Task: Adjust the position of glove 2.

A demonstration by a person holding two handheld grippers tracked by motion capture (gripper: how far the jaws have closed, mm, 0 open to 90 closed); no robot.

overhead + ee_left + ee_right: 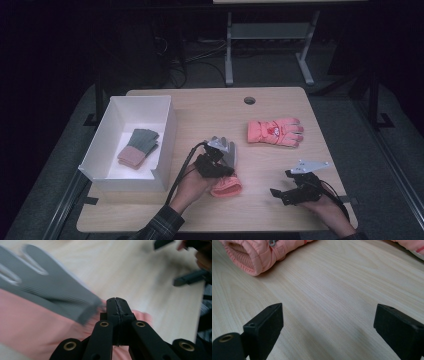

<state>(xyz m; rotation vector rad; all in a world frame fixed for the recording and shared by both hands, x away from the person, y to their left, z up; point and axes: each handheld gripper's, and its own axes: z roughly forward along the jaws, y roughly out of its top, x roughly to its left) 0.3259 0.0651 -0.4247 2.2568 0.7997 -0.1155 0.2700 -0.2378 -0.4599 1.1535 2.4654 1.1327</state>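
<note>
White box (167, 131), table's left: grey-and-pink glove (139, 148) inside. Left gripper (216, 169), mid-table, hand entering from below, jaws pressed together on a second grey glove (229, 151) at its pink cuff; glove's long axis runs away from the person, fingers pointing far. Pink glove (275, 131) beyond, fingers pointing right. Right gripper (283, 195), near edge, low over the table (280, 105), jaws wide apart, holding nothing.

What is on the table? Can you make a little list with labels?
box: white box at table's left
in box: grey and pink glove
left gripper: shut on matching glove
right gripper: open, holding nothing
far side: pink padded glove, lying flat
table: light wood
</note>
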